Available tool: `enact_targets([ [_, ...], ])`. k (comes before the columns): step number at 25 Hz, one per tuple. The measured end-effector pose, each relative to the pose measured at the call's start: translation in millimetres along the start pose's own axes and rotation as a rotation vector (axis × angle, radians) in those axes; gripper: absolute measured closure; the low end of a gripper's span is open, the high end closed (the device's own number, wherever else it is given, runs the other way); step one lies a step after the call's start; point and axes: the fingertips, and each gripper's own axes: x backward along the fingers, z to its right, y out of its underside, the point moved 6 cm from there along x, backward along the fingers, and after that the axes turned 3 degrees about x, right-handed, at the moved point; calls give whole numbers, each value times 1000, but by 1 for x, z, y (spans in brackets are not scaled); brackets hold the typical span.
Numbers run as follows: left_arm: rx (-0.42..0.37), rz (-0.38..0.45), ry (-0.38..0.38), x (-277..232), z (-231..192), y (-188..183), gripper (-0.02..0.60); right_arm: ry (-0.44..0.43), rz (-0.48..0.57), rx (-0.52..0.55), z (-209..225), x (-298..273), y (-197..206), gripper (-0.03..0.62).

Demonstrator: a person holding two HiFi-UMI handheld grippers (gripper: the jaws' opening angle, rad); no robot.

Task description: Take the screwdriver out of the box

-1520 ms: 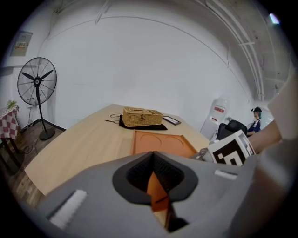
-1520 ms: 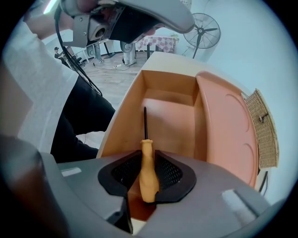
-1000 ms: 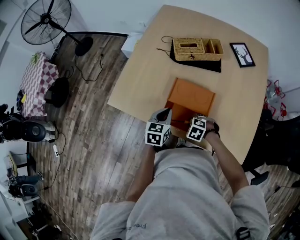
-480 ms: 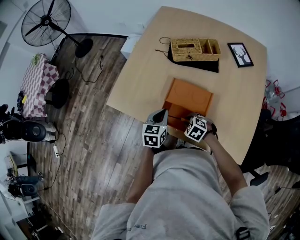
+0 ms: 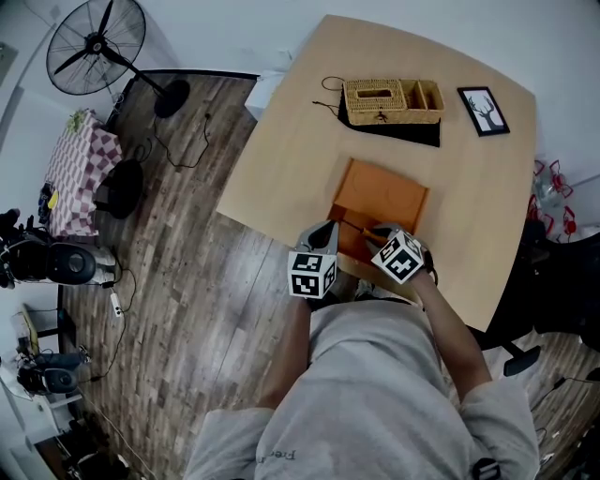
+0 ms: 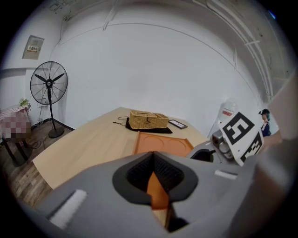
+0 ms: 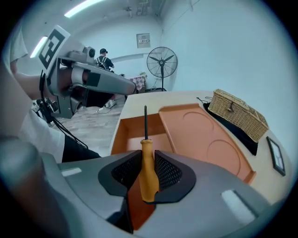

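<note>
One screwdriver (image 7: 149, 179) is clamped in the right gripper (image 7: 148, 157) above the box (image 7: 128, 132). Its wall is pinched by the left gripper (image 6: 152, 160).

White walls (image 6: 139, 69), ceiling strip light (image 7: 84, 7), wood-plank floor (image 5: 187, 281), pedestal fan (image 5: 98, 42), pale wooden table (image 5: 281, 150)

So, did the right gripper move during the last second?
Yes. Against the orange box, the right gripper rose slightly toward the camera and rolled, holding the screwdriver.
</note>
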Motion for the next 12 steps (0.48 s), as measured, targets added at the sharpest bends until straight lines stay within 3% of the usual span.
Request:
enact_targets([
  [5, 3, -1, 14, -3, 2, 4, 526, 34, 110, -84, 0, 7, -15, 507],
  [12, -31, -20, 75, -1, -4, 0, 526, 101, 280, -280, 7, 30, -41, 507],
])
